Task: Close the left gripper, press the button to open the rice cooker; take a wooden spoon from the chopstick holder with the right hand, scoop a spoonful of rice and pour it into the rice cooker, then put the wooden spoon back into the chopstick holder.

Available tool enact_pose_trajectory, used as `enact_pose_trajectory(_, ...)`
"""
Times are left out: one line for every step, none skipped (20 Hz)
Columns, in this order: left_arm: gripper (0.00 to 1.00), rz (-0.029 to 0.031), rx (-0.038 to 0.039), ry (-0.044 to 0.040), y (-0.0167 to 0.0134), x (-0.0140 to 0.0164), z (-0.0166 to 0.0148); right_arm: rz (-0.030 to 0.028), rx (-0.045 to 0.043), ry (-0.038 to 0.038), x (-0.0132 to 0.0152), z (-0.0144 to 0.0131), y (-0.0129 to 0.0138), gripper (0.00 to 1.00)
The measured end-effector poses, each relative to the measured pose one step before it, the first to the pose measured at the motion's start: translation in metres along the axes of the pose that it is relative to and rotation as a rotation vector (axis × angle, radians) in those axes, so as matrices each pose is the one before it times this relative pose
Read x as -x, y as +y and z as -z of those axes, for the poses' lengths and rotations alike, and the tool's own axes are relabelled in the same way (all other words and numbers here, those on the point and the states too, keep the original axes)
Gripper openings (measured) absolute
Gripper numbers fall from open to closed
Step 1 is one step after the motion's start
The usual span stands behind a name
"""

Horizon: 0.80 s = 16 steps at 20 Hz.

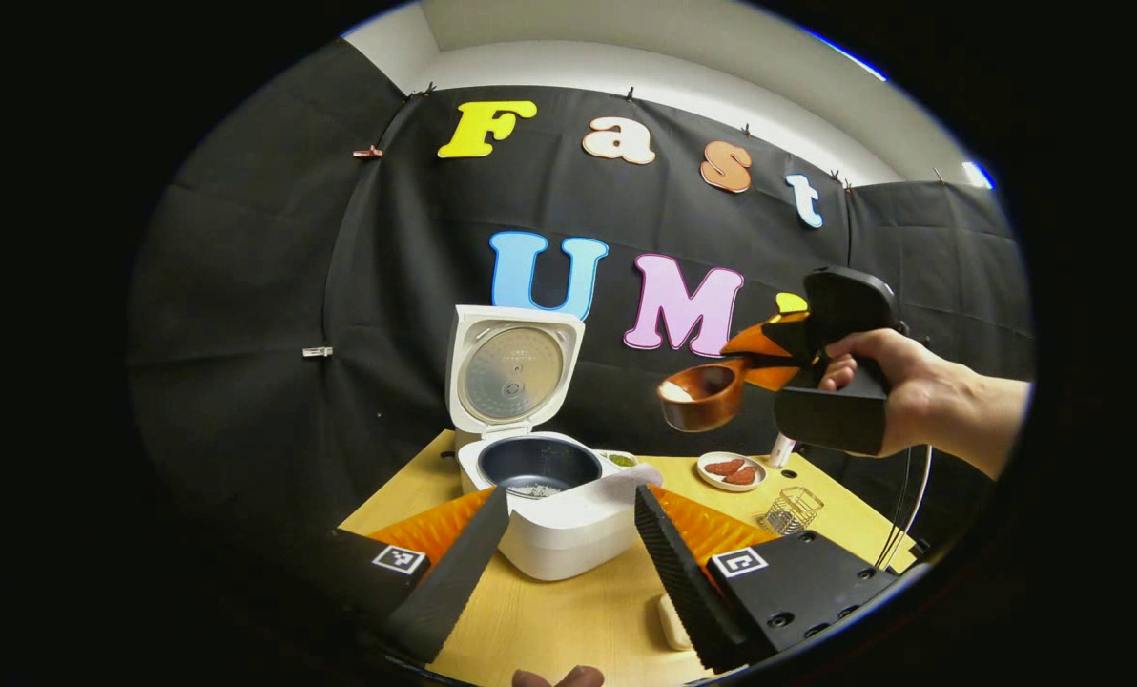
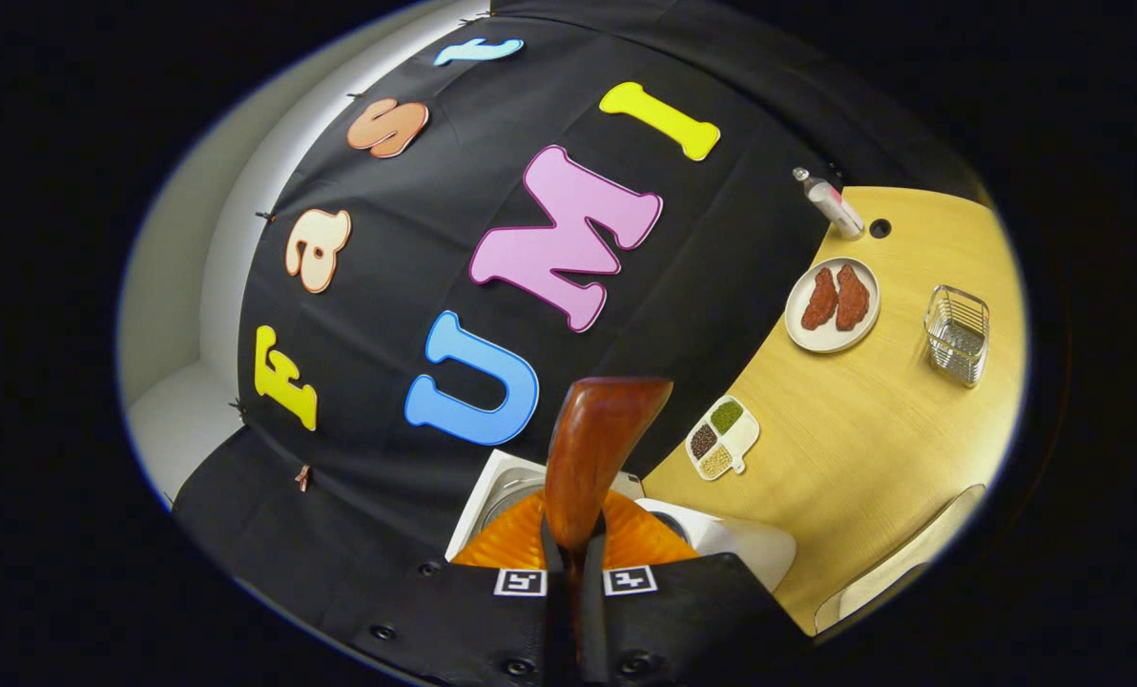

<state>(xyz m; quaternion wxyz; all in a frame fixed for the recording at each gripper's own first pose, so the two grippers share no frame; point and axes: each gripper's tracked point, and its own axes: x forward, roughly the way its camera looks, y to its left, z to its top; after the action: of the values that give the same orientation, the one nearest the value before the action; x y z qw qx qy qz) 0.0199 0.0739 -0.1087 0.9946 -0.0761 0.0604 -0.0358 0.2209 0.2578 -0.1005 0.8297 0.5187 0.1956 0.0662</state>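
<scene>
The rice cooker (image 1: 549, 506) stands on the yellow table (image 1: 578, 611) with its lid (image 1: 511, 367) swung up and back, so the dark inner pot (image 1: 538, 463) lies open with a small patch of white rice (image 1: 534, 490) on its bottom. In the left gripper view the left gripper (image 1: 568, 544) hangs low in front of the cooker with its two black ridged fingers (image 1: 454, 572) spread wide apart, one on each side of the cooker's front and holding nothing; whether they touch its white body cannot be told. Above and to the right of the cooker, a hand (image 1: 898, 386) holds the right gripper (image 1: 769, 358), whose fingers are clamped together on the handle of the wooden spoon (image 1: 707, 391). The spoon's round bowl points toward the cooker, raised well above the open pot and off to its right, and a little white rice shows inside it. In the right gripper view the right gripper (image 2: 576, 563) pinches the spoon (image 2: 592, 448) tight between its two fingers, and the spoon rises straight ahead over the cooker's open lid (image 2: 502, 487). Beyond the cooker on the table sit a small divided dish of beans (image 2: 721, 437), a plate with two reddish pieces of food (image 2: 833, 303), a wire basket (image 2: 957, 334) and a white bottle (image 2: 828, 202) near the cloth wall.
</scene>
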Motion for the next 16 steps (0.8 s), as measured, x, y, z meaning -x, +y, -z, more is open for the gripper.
enact_pose_trajectory(0.93, -0.00229, 0.00198, 0.00002, 0.00192, -0.00044, 0.00075, -0.00956, 0.03179, 0.00159, -0.00886, 0.00319, 0.00709, 0.07)
enact_pose_trajectory(0.93, -0.00037, 0.00516, 0.00143, 0.00169, -0.00194, 0.00137, -0.0096, 0.02209, 0.00529, -0.00665, 0.00564, 0.00942, 0.07)
enact_pose_trajectory(0.93, 0.00016, 0.00695, 0.00255, 0.0015, -0.00023, 0.0008, -0.01205, 0.01358, 0.00755, -0.00854, 0.00353, 0.01038, 0.07)
enact_pose_trajectory(0.93, -0.00123, 0.00723, 0.00183, 0.00292, 0.00023, 0.0007, -0.01257, 0.00889, 0.0053, -0.00744, 0.00299, 0.01009, 0.07)
enact_pose_trajectory(0.93, -0.00019, 0.00638, 0.00092, 0.00229, 0.00014, 0.00249, -0.00949, 0.01218, -0.00099, -0.00725, -0.00079, 0.00827, 0.07)
enact_pose_trajectory(0.93, -0.00025, 0.00392, -0.00168, 0.00272, 0.00047, 0.00016, -0.00923, 0.01827, -0.00003, -0.00871, 0.00087, 0.00773, 0.07)
enact_pose_trajectory(0.93, -0.00429, 0.00166, -0.00277, 0.00366, -0.00008, 0.00073, -0.00684, 0.02048, 0.00427, -0.00857, 0.00153, 0.00661, 0.07)
enact_pose_trajectory(0.93, -0.00471, 0.00048, -0.00008, 0.00293, -0.00028, 0.00089, -0.00501, 0.02191, 0.01156, -0.00832, 0.00507, 0.00808, 0.07)
enact_pose_trajectory(0.93, -0.00696, -0.00027, -0.00041, 0.00368, -0.00003, 0.00125, -0.00335, 0.02078, 0.01182, -0.00913, 0.00434, 0.00537, 0.07)
enact_pose_trajectory(0.93, -0.00614, 0.00146, -0.00537, 0.00315, -0.0004, -0.0016, -0.00373, 0.02235, 0.01209, -0.00792, 0.00341, 0.00487, 0.07)
enact_pose_trajectory(0.93, -0.0039, 0.00149, -0.00783, 0.00121, 0.00138, -0.00219, -0.00549, 0.02668, 0.00823, -0.00783, 0.00316, 0.00446, 0.07)
enact_pose_trajectory(0.93, -0.00727, -0.00161, -0.00662, 0.00272, 0.00102, -0.0017, -0.00261, 0.02717, 0.00691, -0.00665, 0.00345, 0.00294, 0.07)
enact_pose_trajectory(0.93, -0.00595, -0.00251, -0.00336, 0.00215, 0.00011, 0.00098, 0.00141, 0.01791, 0.00344, -0.00695, 0.00261, 0.00139, 0.07)
enact_pose_trajectory(0.93, -0.00485, -0.00217, -0.00521, 0.00116, 0.0009, -0.00105, 0.00075, 0.01093, 0.00692, -0.00628, 0.00448, 0.00306, 0.07)
enact_pose_trajectory(0.93, -0.00391, -0.00154, -0.00366, 0.00148, 0.00032, -0.0007, 0.00469, 0.00364, 0.00424, -0.00747, 0.00252, -0.00015, 0.07)
enact_pose_trajectory(0.93, -0.00546, 0.00082, -0.00224, 0.00182, 0.00027, 0.00033, 0.00871, 0.00116, 0.00454, -0.00552, 0.00378, -0.00138, 0.07)
